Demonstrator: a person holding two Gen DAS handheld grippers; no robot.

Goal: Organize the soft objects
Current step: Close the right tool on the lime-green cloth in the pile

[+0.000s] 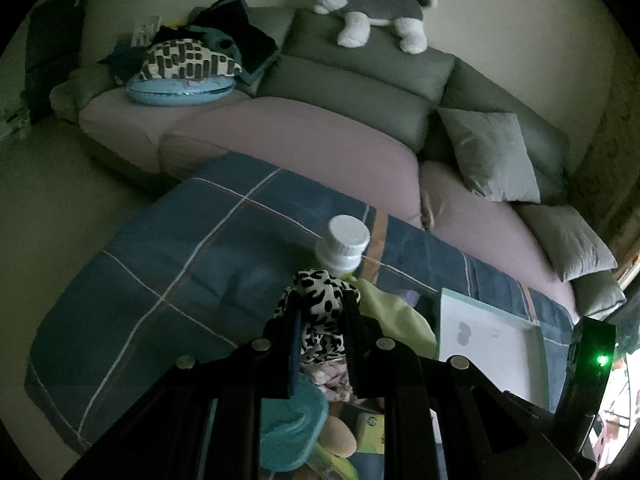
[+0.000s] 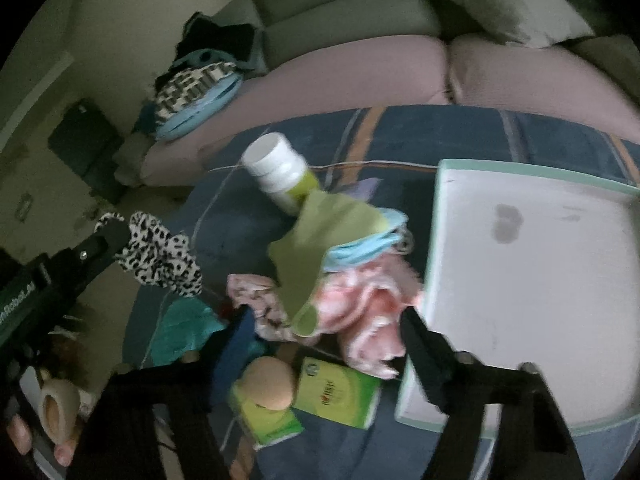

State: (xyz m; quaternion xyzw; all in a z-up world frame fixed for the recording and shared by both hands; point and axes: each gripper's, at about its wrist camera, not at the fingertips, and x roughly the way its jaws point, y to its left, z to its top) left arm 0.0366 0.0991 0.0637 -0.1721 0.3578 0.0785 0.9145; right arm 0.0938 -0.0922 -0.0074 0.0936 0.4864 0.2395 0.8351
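My left gripper is shut on a black-and-white leopard-print cloth, held up above the blue plaid cover. The right wrist view shows that gripper at the left with the cloth hanging from it. My right gripper stands open, pointing down over a heap of soft things. Between its fingers lie a pink fluffy cloth and a pink floral cloth; a yellow-green cloth and a light blue cloth lie just beyond. A teal cloth is left of the heap.
A white tray sits right of the heap. A white-capped bottle lies behind it, green boxes and a beige round thing in front. The sofa carries a clothes pile, a cushion, a plush dog.
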